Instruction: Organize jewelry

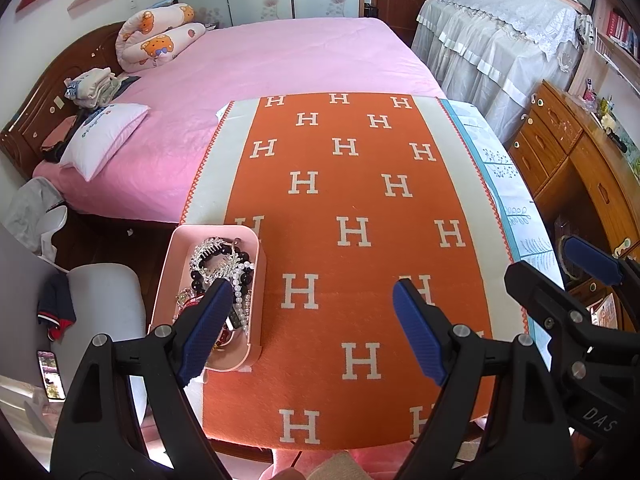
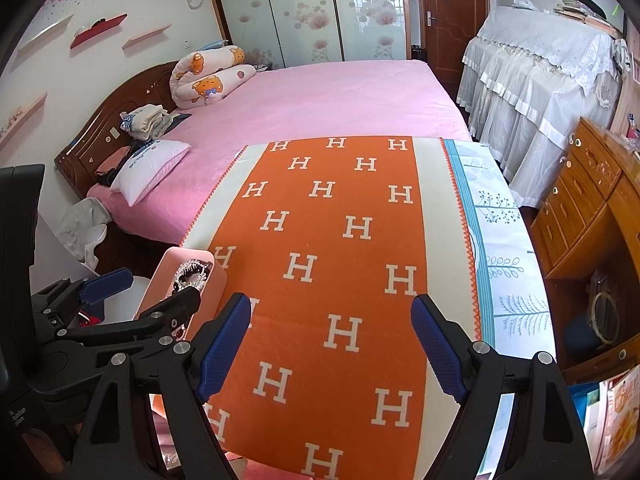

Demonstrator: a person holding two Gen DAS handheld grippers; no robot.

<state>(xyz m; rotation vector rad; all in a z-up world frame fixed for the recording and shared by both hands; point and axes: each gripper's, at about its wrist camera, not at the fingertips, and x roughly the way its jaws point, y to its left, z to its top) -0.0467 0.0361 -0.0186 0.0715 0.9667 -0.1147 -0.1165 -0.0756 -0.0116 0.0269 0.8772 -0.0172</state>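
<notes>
A pink tray [image 1: 170, 264] sits at the left edge of an orange H-patterned cloth [image 1: 352, 184] on the table. It holds a heap of jewelry [image 1: 224, 264]: a silver comb, dark beads, a pearl string. My left gripper [image 1: 312, 312] is open and empty, its left finger over the tray's near end. The tray also shows in the right wrist view [image 2: 218, 276]. My right gripper [image 2: 332, 328] is open and empty above the cloth, right of the tray. The left gripper [image 2: 132, 284] shows at the left of that view, open beside the tray.
A pink bed [image 1: 248, 80] with pillows lies beyond the table. A wooden dresser [image 1: 580, 152] stands at the right, and a lace-covered cabinet [image 1: 500, 32] behind it. A grey chair [image 1: 104, 304] and a phone [image 1: 50, 374] are at the left.
</notes>
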